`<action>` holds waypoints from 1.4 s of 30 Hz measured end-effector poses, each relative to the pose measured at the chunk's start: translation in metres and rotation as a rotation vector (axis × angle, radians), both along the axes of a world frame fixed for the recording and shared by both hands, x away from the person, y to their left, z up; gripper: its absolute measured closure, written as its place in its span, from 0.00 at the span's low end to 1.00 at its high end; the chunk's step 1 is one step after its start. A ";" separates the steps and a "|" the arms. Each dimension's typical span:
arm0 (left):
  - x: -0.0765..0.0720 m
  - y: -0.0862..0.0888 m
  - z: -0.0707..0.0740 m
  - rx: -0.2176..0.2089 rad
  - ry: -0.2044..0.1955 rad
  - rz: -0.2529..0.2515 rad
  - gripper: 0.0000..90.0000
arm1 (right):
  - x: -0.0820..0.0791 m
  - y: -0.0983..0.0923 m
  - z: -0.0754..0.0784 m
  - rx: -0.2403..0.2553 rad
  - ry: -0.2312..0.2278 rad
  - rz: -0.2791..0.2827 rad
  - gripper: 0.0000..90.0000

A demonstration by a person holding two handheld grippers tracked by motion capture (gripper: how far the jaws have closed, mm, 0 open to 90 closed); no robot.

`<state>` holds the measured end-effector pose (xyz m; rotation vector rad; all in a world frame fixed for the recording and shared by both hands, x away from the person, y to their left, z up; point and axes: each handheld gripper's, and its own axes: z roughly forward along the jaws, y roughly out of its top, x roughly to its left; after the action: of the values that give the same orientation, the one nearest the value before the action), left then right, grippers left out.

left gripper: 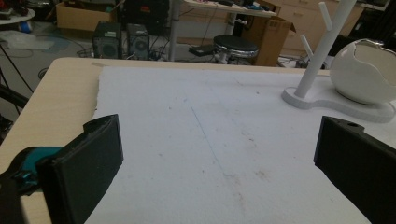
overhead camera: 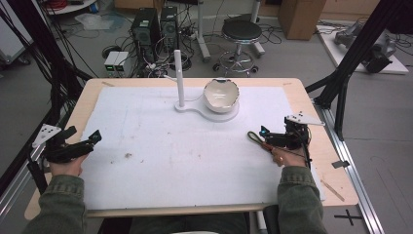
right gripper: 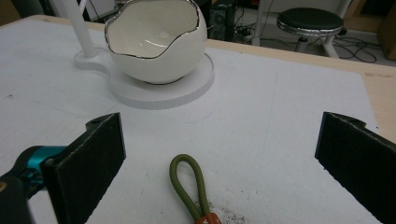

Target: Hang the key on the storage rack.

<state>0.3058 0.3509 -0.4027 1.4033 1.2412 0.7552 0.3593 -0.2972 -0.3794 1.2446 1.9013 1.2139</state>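
At the near left edge of the white mat [overhead camera: 185, 161], the left gripper [overhead camera: 90, 139] rests low with its jaws spread wide and nothing between them, well apart from everything else. Farther back, at the middle of the table, a white stand [overhead camera: 179, 78] rises from a flat base beside an egg-shaped white bowl [overhead camera: 221, 95]. On the right, the right gripper [overhead camera: 258, 134] sits with jaws spread around the olive cord loop [right gripper: 187, 179], which lies flat on the mat between them, touching neither.
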 end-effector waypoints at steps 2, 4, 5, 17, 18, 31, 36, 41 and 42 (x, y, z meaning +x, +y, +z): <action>0.000 0.000 0.000 0.004 0.004 -0.007 0.02 | 0.002 0.000 0.001 -0.004 0.009 0.006 0.01; 0.000 0.000 0.000 0.003 0.003 -0.010 0.02 | 0.006 -0.001 0.003 -0.024 0.034 0.024 0.01; 0.000 0.000 0.000 0.003 0.004 -0.010 0.02 | 0.008 -0.002 0.004 -0.021 0.041 0.029 0.01; 0.001 0.000 0.000 -0.006 0.005 -0.013 0.02 | 0.024 -0.010 0.012 -0.046 0.145 0.089 0.01; 0.001 0.000 -0.001 -0.003 0.007 -0.016 0.02 | 0.024 -0.010 0.012 -0.046 0.145 0.089 0.01; 0.001 0.000 0.000 -0.004 0.006 -0.019 0.02 | 0.045 -0.012 -0.001 -0.079 0.309 0.172 0.01; 0.001 0.000 -0.001 -0.005 0.007 -0.020 0.02 | 0.051 -0.011 -0.013 -0.136 0.414 0.212 0.01; 0.001 -0.001 -0.001 -0.008 0.007 -0.022 0.02 | 0.054 -0.010 -0.022 -0.204 0.487 0.244 0.01; 0.001 -0.001 -0.001 -0.007 0.007 -0.023 0.02 | 0.055 -0.011 -0.023 -0.218 0.495 0.250 0.01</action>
<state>0.3070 0.3501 -0.4032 1.4137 1.2297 0.7305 0.4143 -0.3077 -0.4021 1.2996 2.5344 0.8270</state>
